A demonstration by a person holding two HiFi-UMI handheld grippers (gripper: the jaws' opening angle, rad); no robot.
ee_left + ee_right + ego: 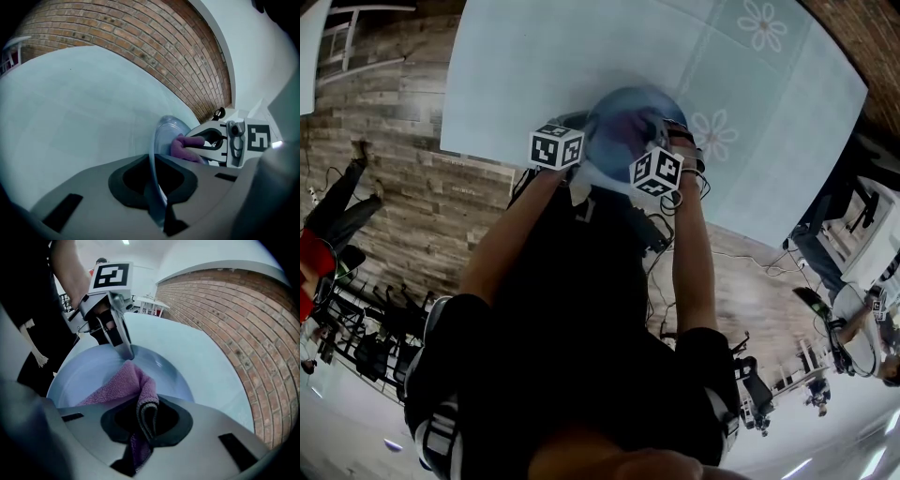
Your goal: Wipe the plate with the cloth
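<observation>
Because the plate must hold steady under rubbing, the left hand-held gripper is clamped on its rim and seems to carry it tilted just above the pale bench. The right hand-held gripper is closed on a folded bunch of purple cloth. The loose end lies on the plate's inner face, so wiping looks under way.

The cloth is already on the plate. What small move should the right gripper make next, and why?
Probably slide the right gripper sideways, dragging the cloth over the bare face of the plate. Its jaws clamp the cloth, which covers only part of the plate, and the left gripper pinches the rim.
</observation>
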